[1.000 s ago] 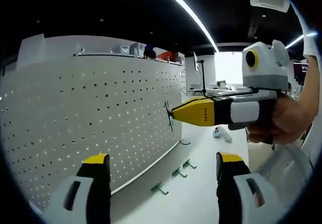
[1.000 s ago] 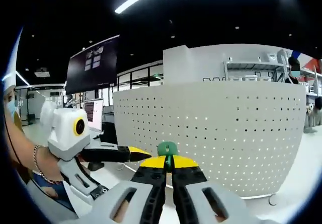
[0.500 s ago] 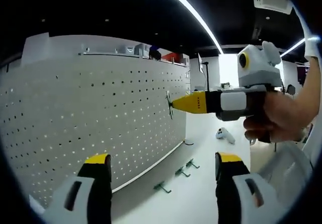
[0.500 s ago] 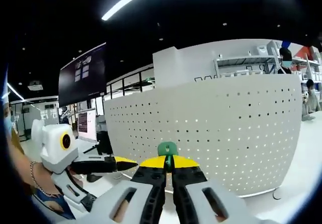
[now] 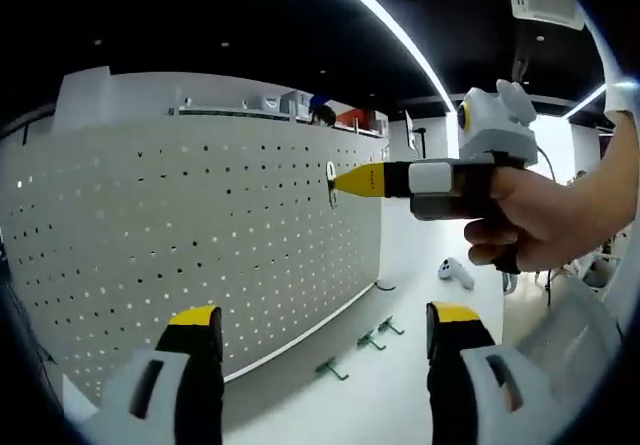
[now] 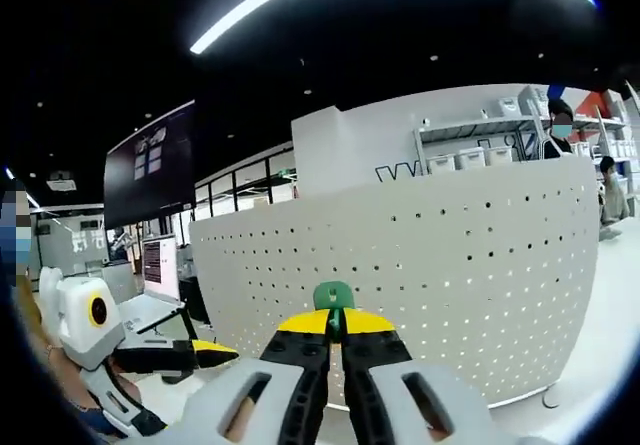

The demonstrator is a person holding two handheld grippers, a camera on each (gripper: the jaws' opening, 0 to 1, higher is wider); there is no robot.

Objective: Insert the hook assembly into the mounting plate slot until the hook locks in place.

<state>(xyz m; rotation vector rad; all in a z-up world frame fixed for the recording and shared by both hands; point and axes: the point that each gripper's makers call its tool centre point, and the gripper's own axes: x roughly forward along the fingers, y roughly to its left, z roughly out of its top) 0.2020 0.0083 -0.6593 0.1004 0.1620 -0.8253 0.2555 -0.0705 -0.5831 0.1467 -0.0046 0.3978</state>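
A white pegboard stands upright on the white table; it also faces me in the right gripper view as the pegboard. My right gripper is shut on a green hook, whose flat base sticks up between the yellow tips. In the left gripper view the right gripper comes in from the right, held by a hand, with the hook right at the pegboard's upper part. My left gripper is open, low in front of the board, holding nothing.
Three spare green hooks lie on the table at the pegboard's foot. A white controller lies farther back. A person stands behind shelves beyond the board. Monitors stand at the left.
The right gripper has carried the hook upward and closer to the pegboard's face. The left gripper stays open and low; both cameras shifted slightly.
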